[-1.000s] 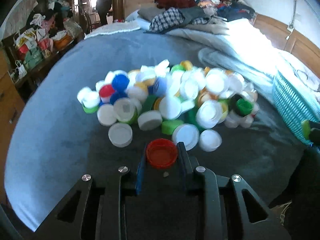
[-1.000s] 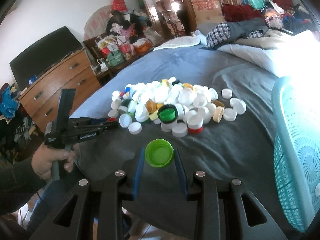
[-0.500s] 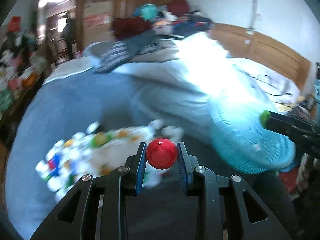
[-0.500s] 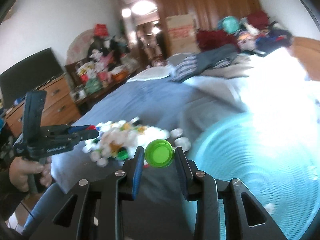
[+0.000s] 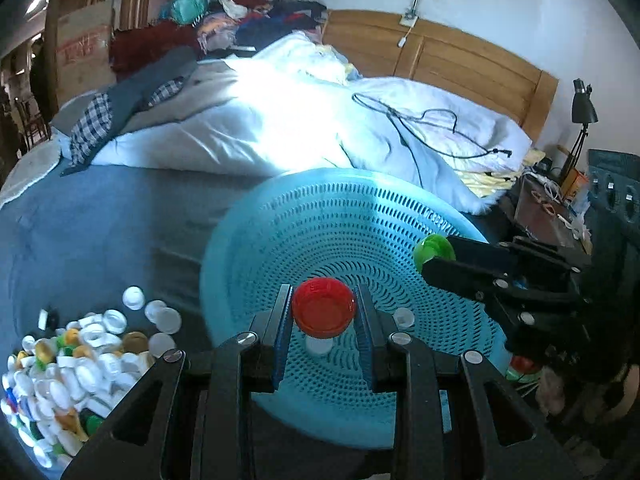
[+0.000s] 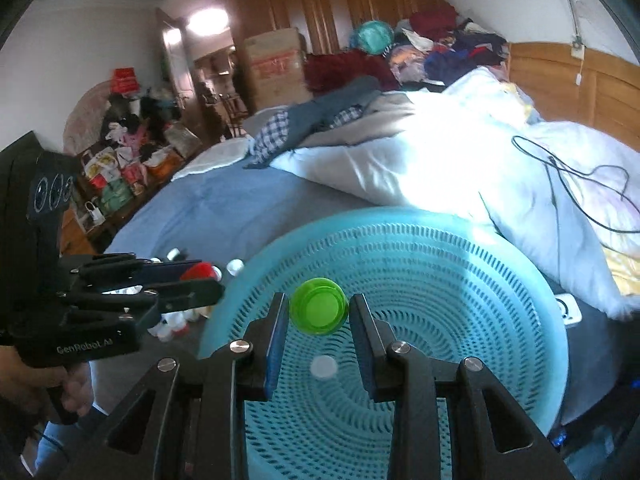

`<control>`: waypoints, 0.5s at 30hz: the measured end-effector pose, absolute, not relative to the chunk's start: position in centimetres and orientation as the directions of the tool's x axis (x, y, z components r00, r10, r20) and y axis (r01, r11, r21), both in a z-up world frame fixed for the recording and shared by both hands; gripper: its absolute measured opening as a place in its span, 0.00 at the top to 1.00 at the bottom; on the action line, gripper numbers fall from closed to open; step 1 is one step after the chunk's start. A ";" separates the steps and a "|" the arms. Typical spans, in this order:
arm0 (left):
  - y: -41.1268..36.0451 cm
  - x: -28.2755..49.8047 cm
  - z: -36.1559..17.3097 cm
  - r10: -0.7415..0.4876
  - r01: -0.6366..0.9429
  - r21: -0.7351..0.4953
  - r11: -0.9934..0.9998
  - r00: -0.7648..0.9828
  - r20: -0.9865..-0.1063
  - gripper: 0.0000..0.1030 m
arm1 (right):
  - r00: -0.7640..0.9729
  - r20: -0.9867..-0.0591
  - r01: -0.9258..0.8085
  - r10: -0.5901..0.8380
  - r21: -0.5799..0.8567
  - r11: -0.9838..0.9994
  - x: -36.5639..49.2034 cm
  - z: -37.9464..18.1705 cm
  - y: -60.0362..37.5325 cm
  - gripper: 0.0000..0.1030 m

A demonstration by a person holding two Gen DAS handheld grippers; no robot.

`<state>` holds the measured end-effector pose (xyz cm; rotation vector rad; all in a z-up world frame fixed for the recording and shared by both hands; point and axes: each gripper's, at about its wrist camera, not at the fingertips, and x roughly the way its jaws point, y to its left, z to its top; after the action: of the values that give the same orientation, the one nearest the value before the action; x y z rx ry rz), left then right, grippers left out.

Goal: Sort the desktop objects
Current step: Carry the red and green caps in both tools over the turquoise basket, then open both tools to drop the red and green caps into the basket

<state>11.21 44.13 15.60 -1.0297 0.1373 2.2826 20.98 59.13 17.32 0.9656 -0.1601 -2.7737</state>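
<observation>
Your left gripper (image 5: 323, 312) pinches a red bottle cap (image 5: 323, 312) between its blue-padded fingers, at lower centre of the left wrist view, its open side facing the camera. The cap hangs above the teal perforated basket (image 5: 320, 216), which fills the middle of that frame and rests on the dark grey blanket (image 5: 100, 224) of the bed. Two white caps (image 5: 403, 317) lie on the basket's floor, one just right of your fingers, the other partly hidden under the red cap.

Your right gripper (image 6: 318, 306) is clamped on a green bottle cap (image 6: 318, 306), seen at centre of the right wrist view, also over the basket (image 6: 400, 248). One white cap (image 6: 324, 366) shows on the mesh below it. In the left wrist view that same gripper reaches in from the right edge, with the green cap at its tip above the basket's far right side.

The pile of mixed bottle caps (image 5: 68, 368), mostly white with some green, blue and orange, sits on the blanket at lower left of the left wrist view, beside the basket and outside it. A white duvet (image 5: 280, 128) with a black cable (image 5: 424, 120) across it lies behind the basket. Your hand (image 6: 24, 384) grips the left gripper's handle at the lower left edge of the right wrist view.
</observation>
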 end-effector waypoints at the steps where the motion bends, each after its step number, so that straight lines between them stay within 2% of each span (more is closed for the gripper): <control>1: 44.4 11.0 15.5 0.492 -0.574 -0.154 -0.804 -0.498 -0.715 0.76 | -0.765 -0.606 0.149 -0.217 0.162 -0.976 21.0 17.2 59.3 0.67; 15: 46.7 10.4 12.9 0.388 -0.546 -0.067 -0.835 -0.498 -0.776 0.76 | -0.733 -0.646 0.123 -0.213 0.182 -0.976 21.4 14.7 60.1 0.67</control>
<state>10.37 46.71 12.89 -1.1343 0.2530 2.3168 21.39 60.05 14.72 1.0520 -0.1881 -2.7605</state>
